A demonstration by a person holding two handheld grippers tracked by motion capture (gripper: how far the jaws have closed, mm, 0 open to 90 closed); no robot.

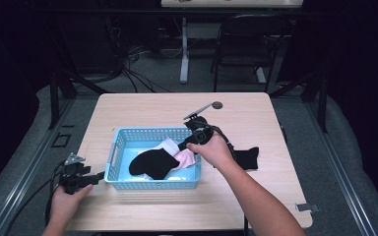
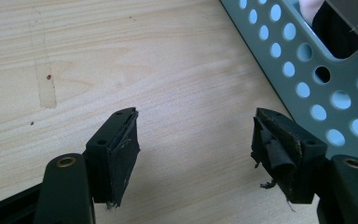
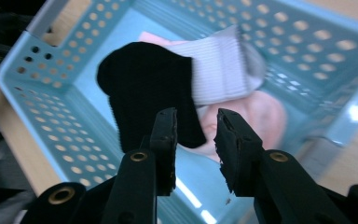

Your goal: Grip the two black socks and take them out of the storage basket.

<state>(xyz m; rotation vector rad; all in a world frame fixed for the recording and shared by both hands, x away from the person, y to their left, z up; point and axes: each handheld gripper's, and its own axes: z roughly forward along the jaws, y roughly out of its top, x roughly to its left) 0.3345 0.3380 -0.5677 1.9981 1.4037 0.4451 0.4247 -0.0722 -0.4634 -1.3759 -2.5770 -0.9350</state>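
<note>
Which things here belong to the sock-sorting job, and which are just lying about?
Part of the job: blue basket; black sock inside it; white sock; pink sock; black sock on the table; right tool.

Lying about: chair; floor cables.

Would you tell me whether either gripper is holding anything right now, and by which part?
Nothing is held. The right gripper hangs open above the black sock in the basket; the left gripper is open over bare table.

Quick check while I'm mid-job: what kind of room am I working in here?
Probably a lab or recording workspace, not a home: a bare wooden table stands between metal frame rails, loose cables run over the grey carpet behind it, and a folding chair sits at another desk.
</note>
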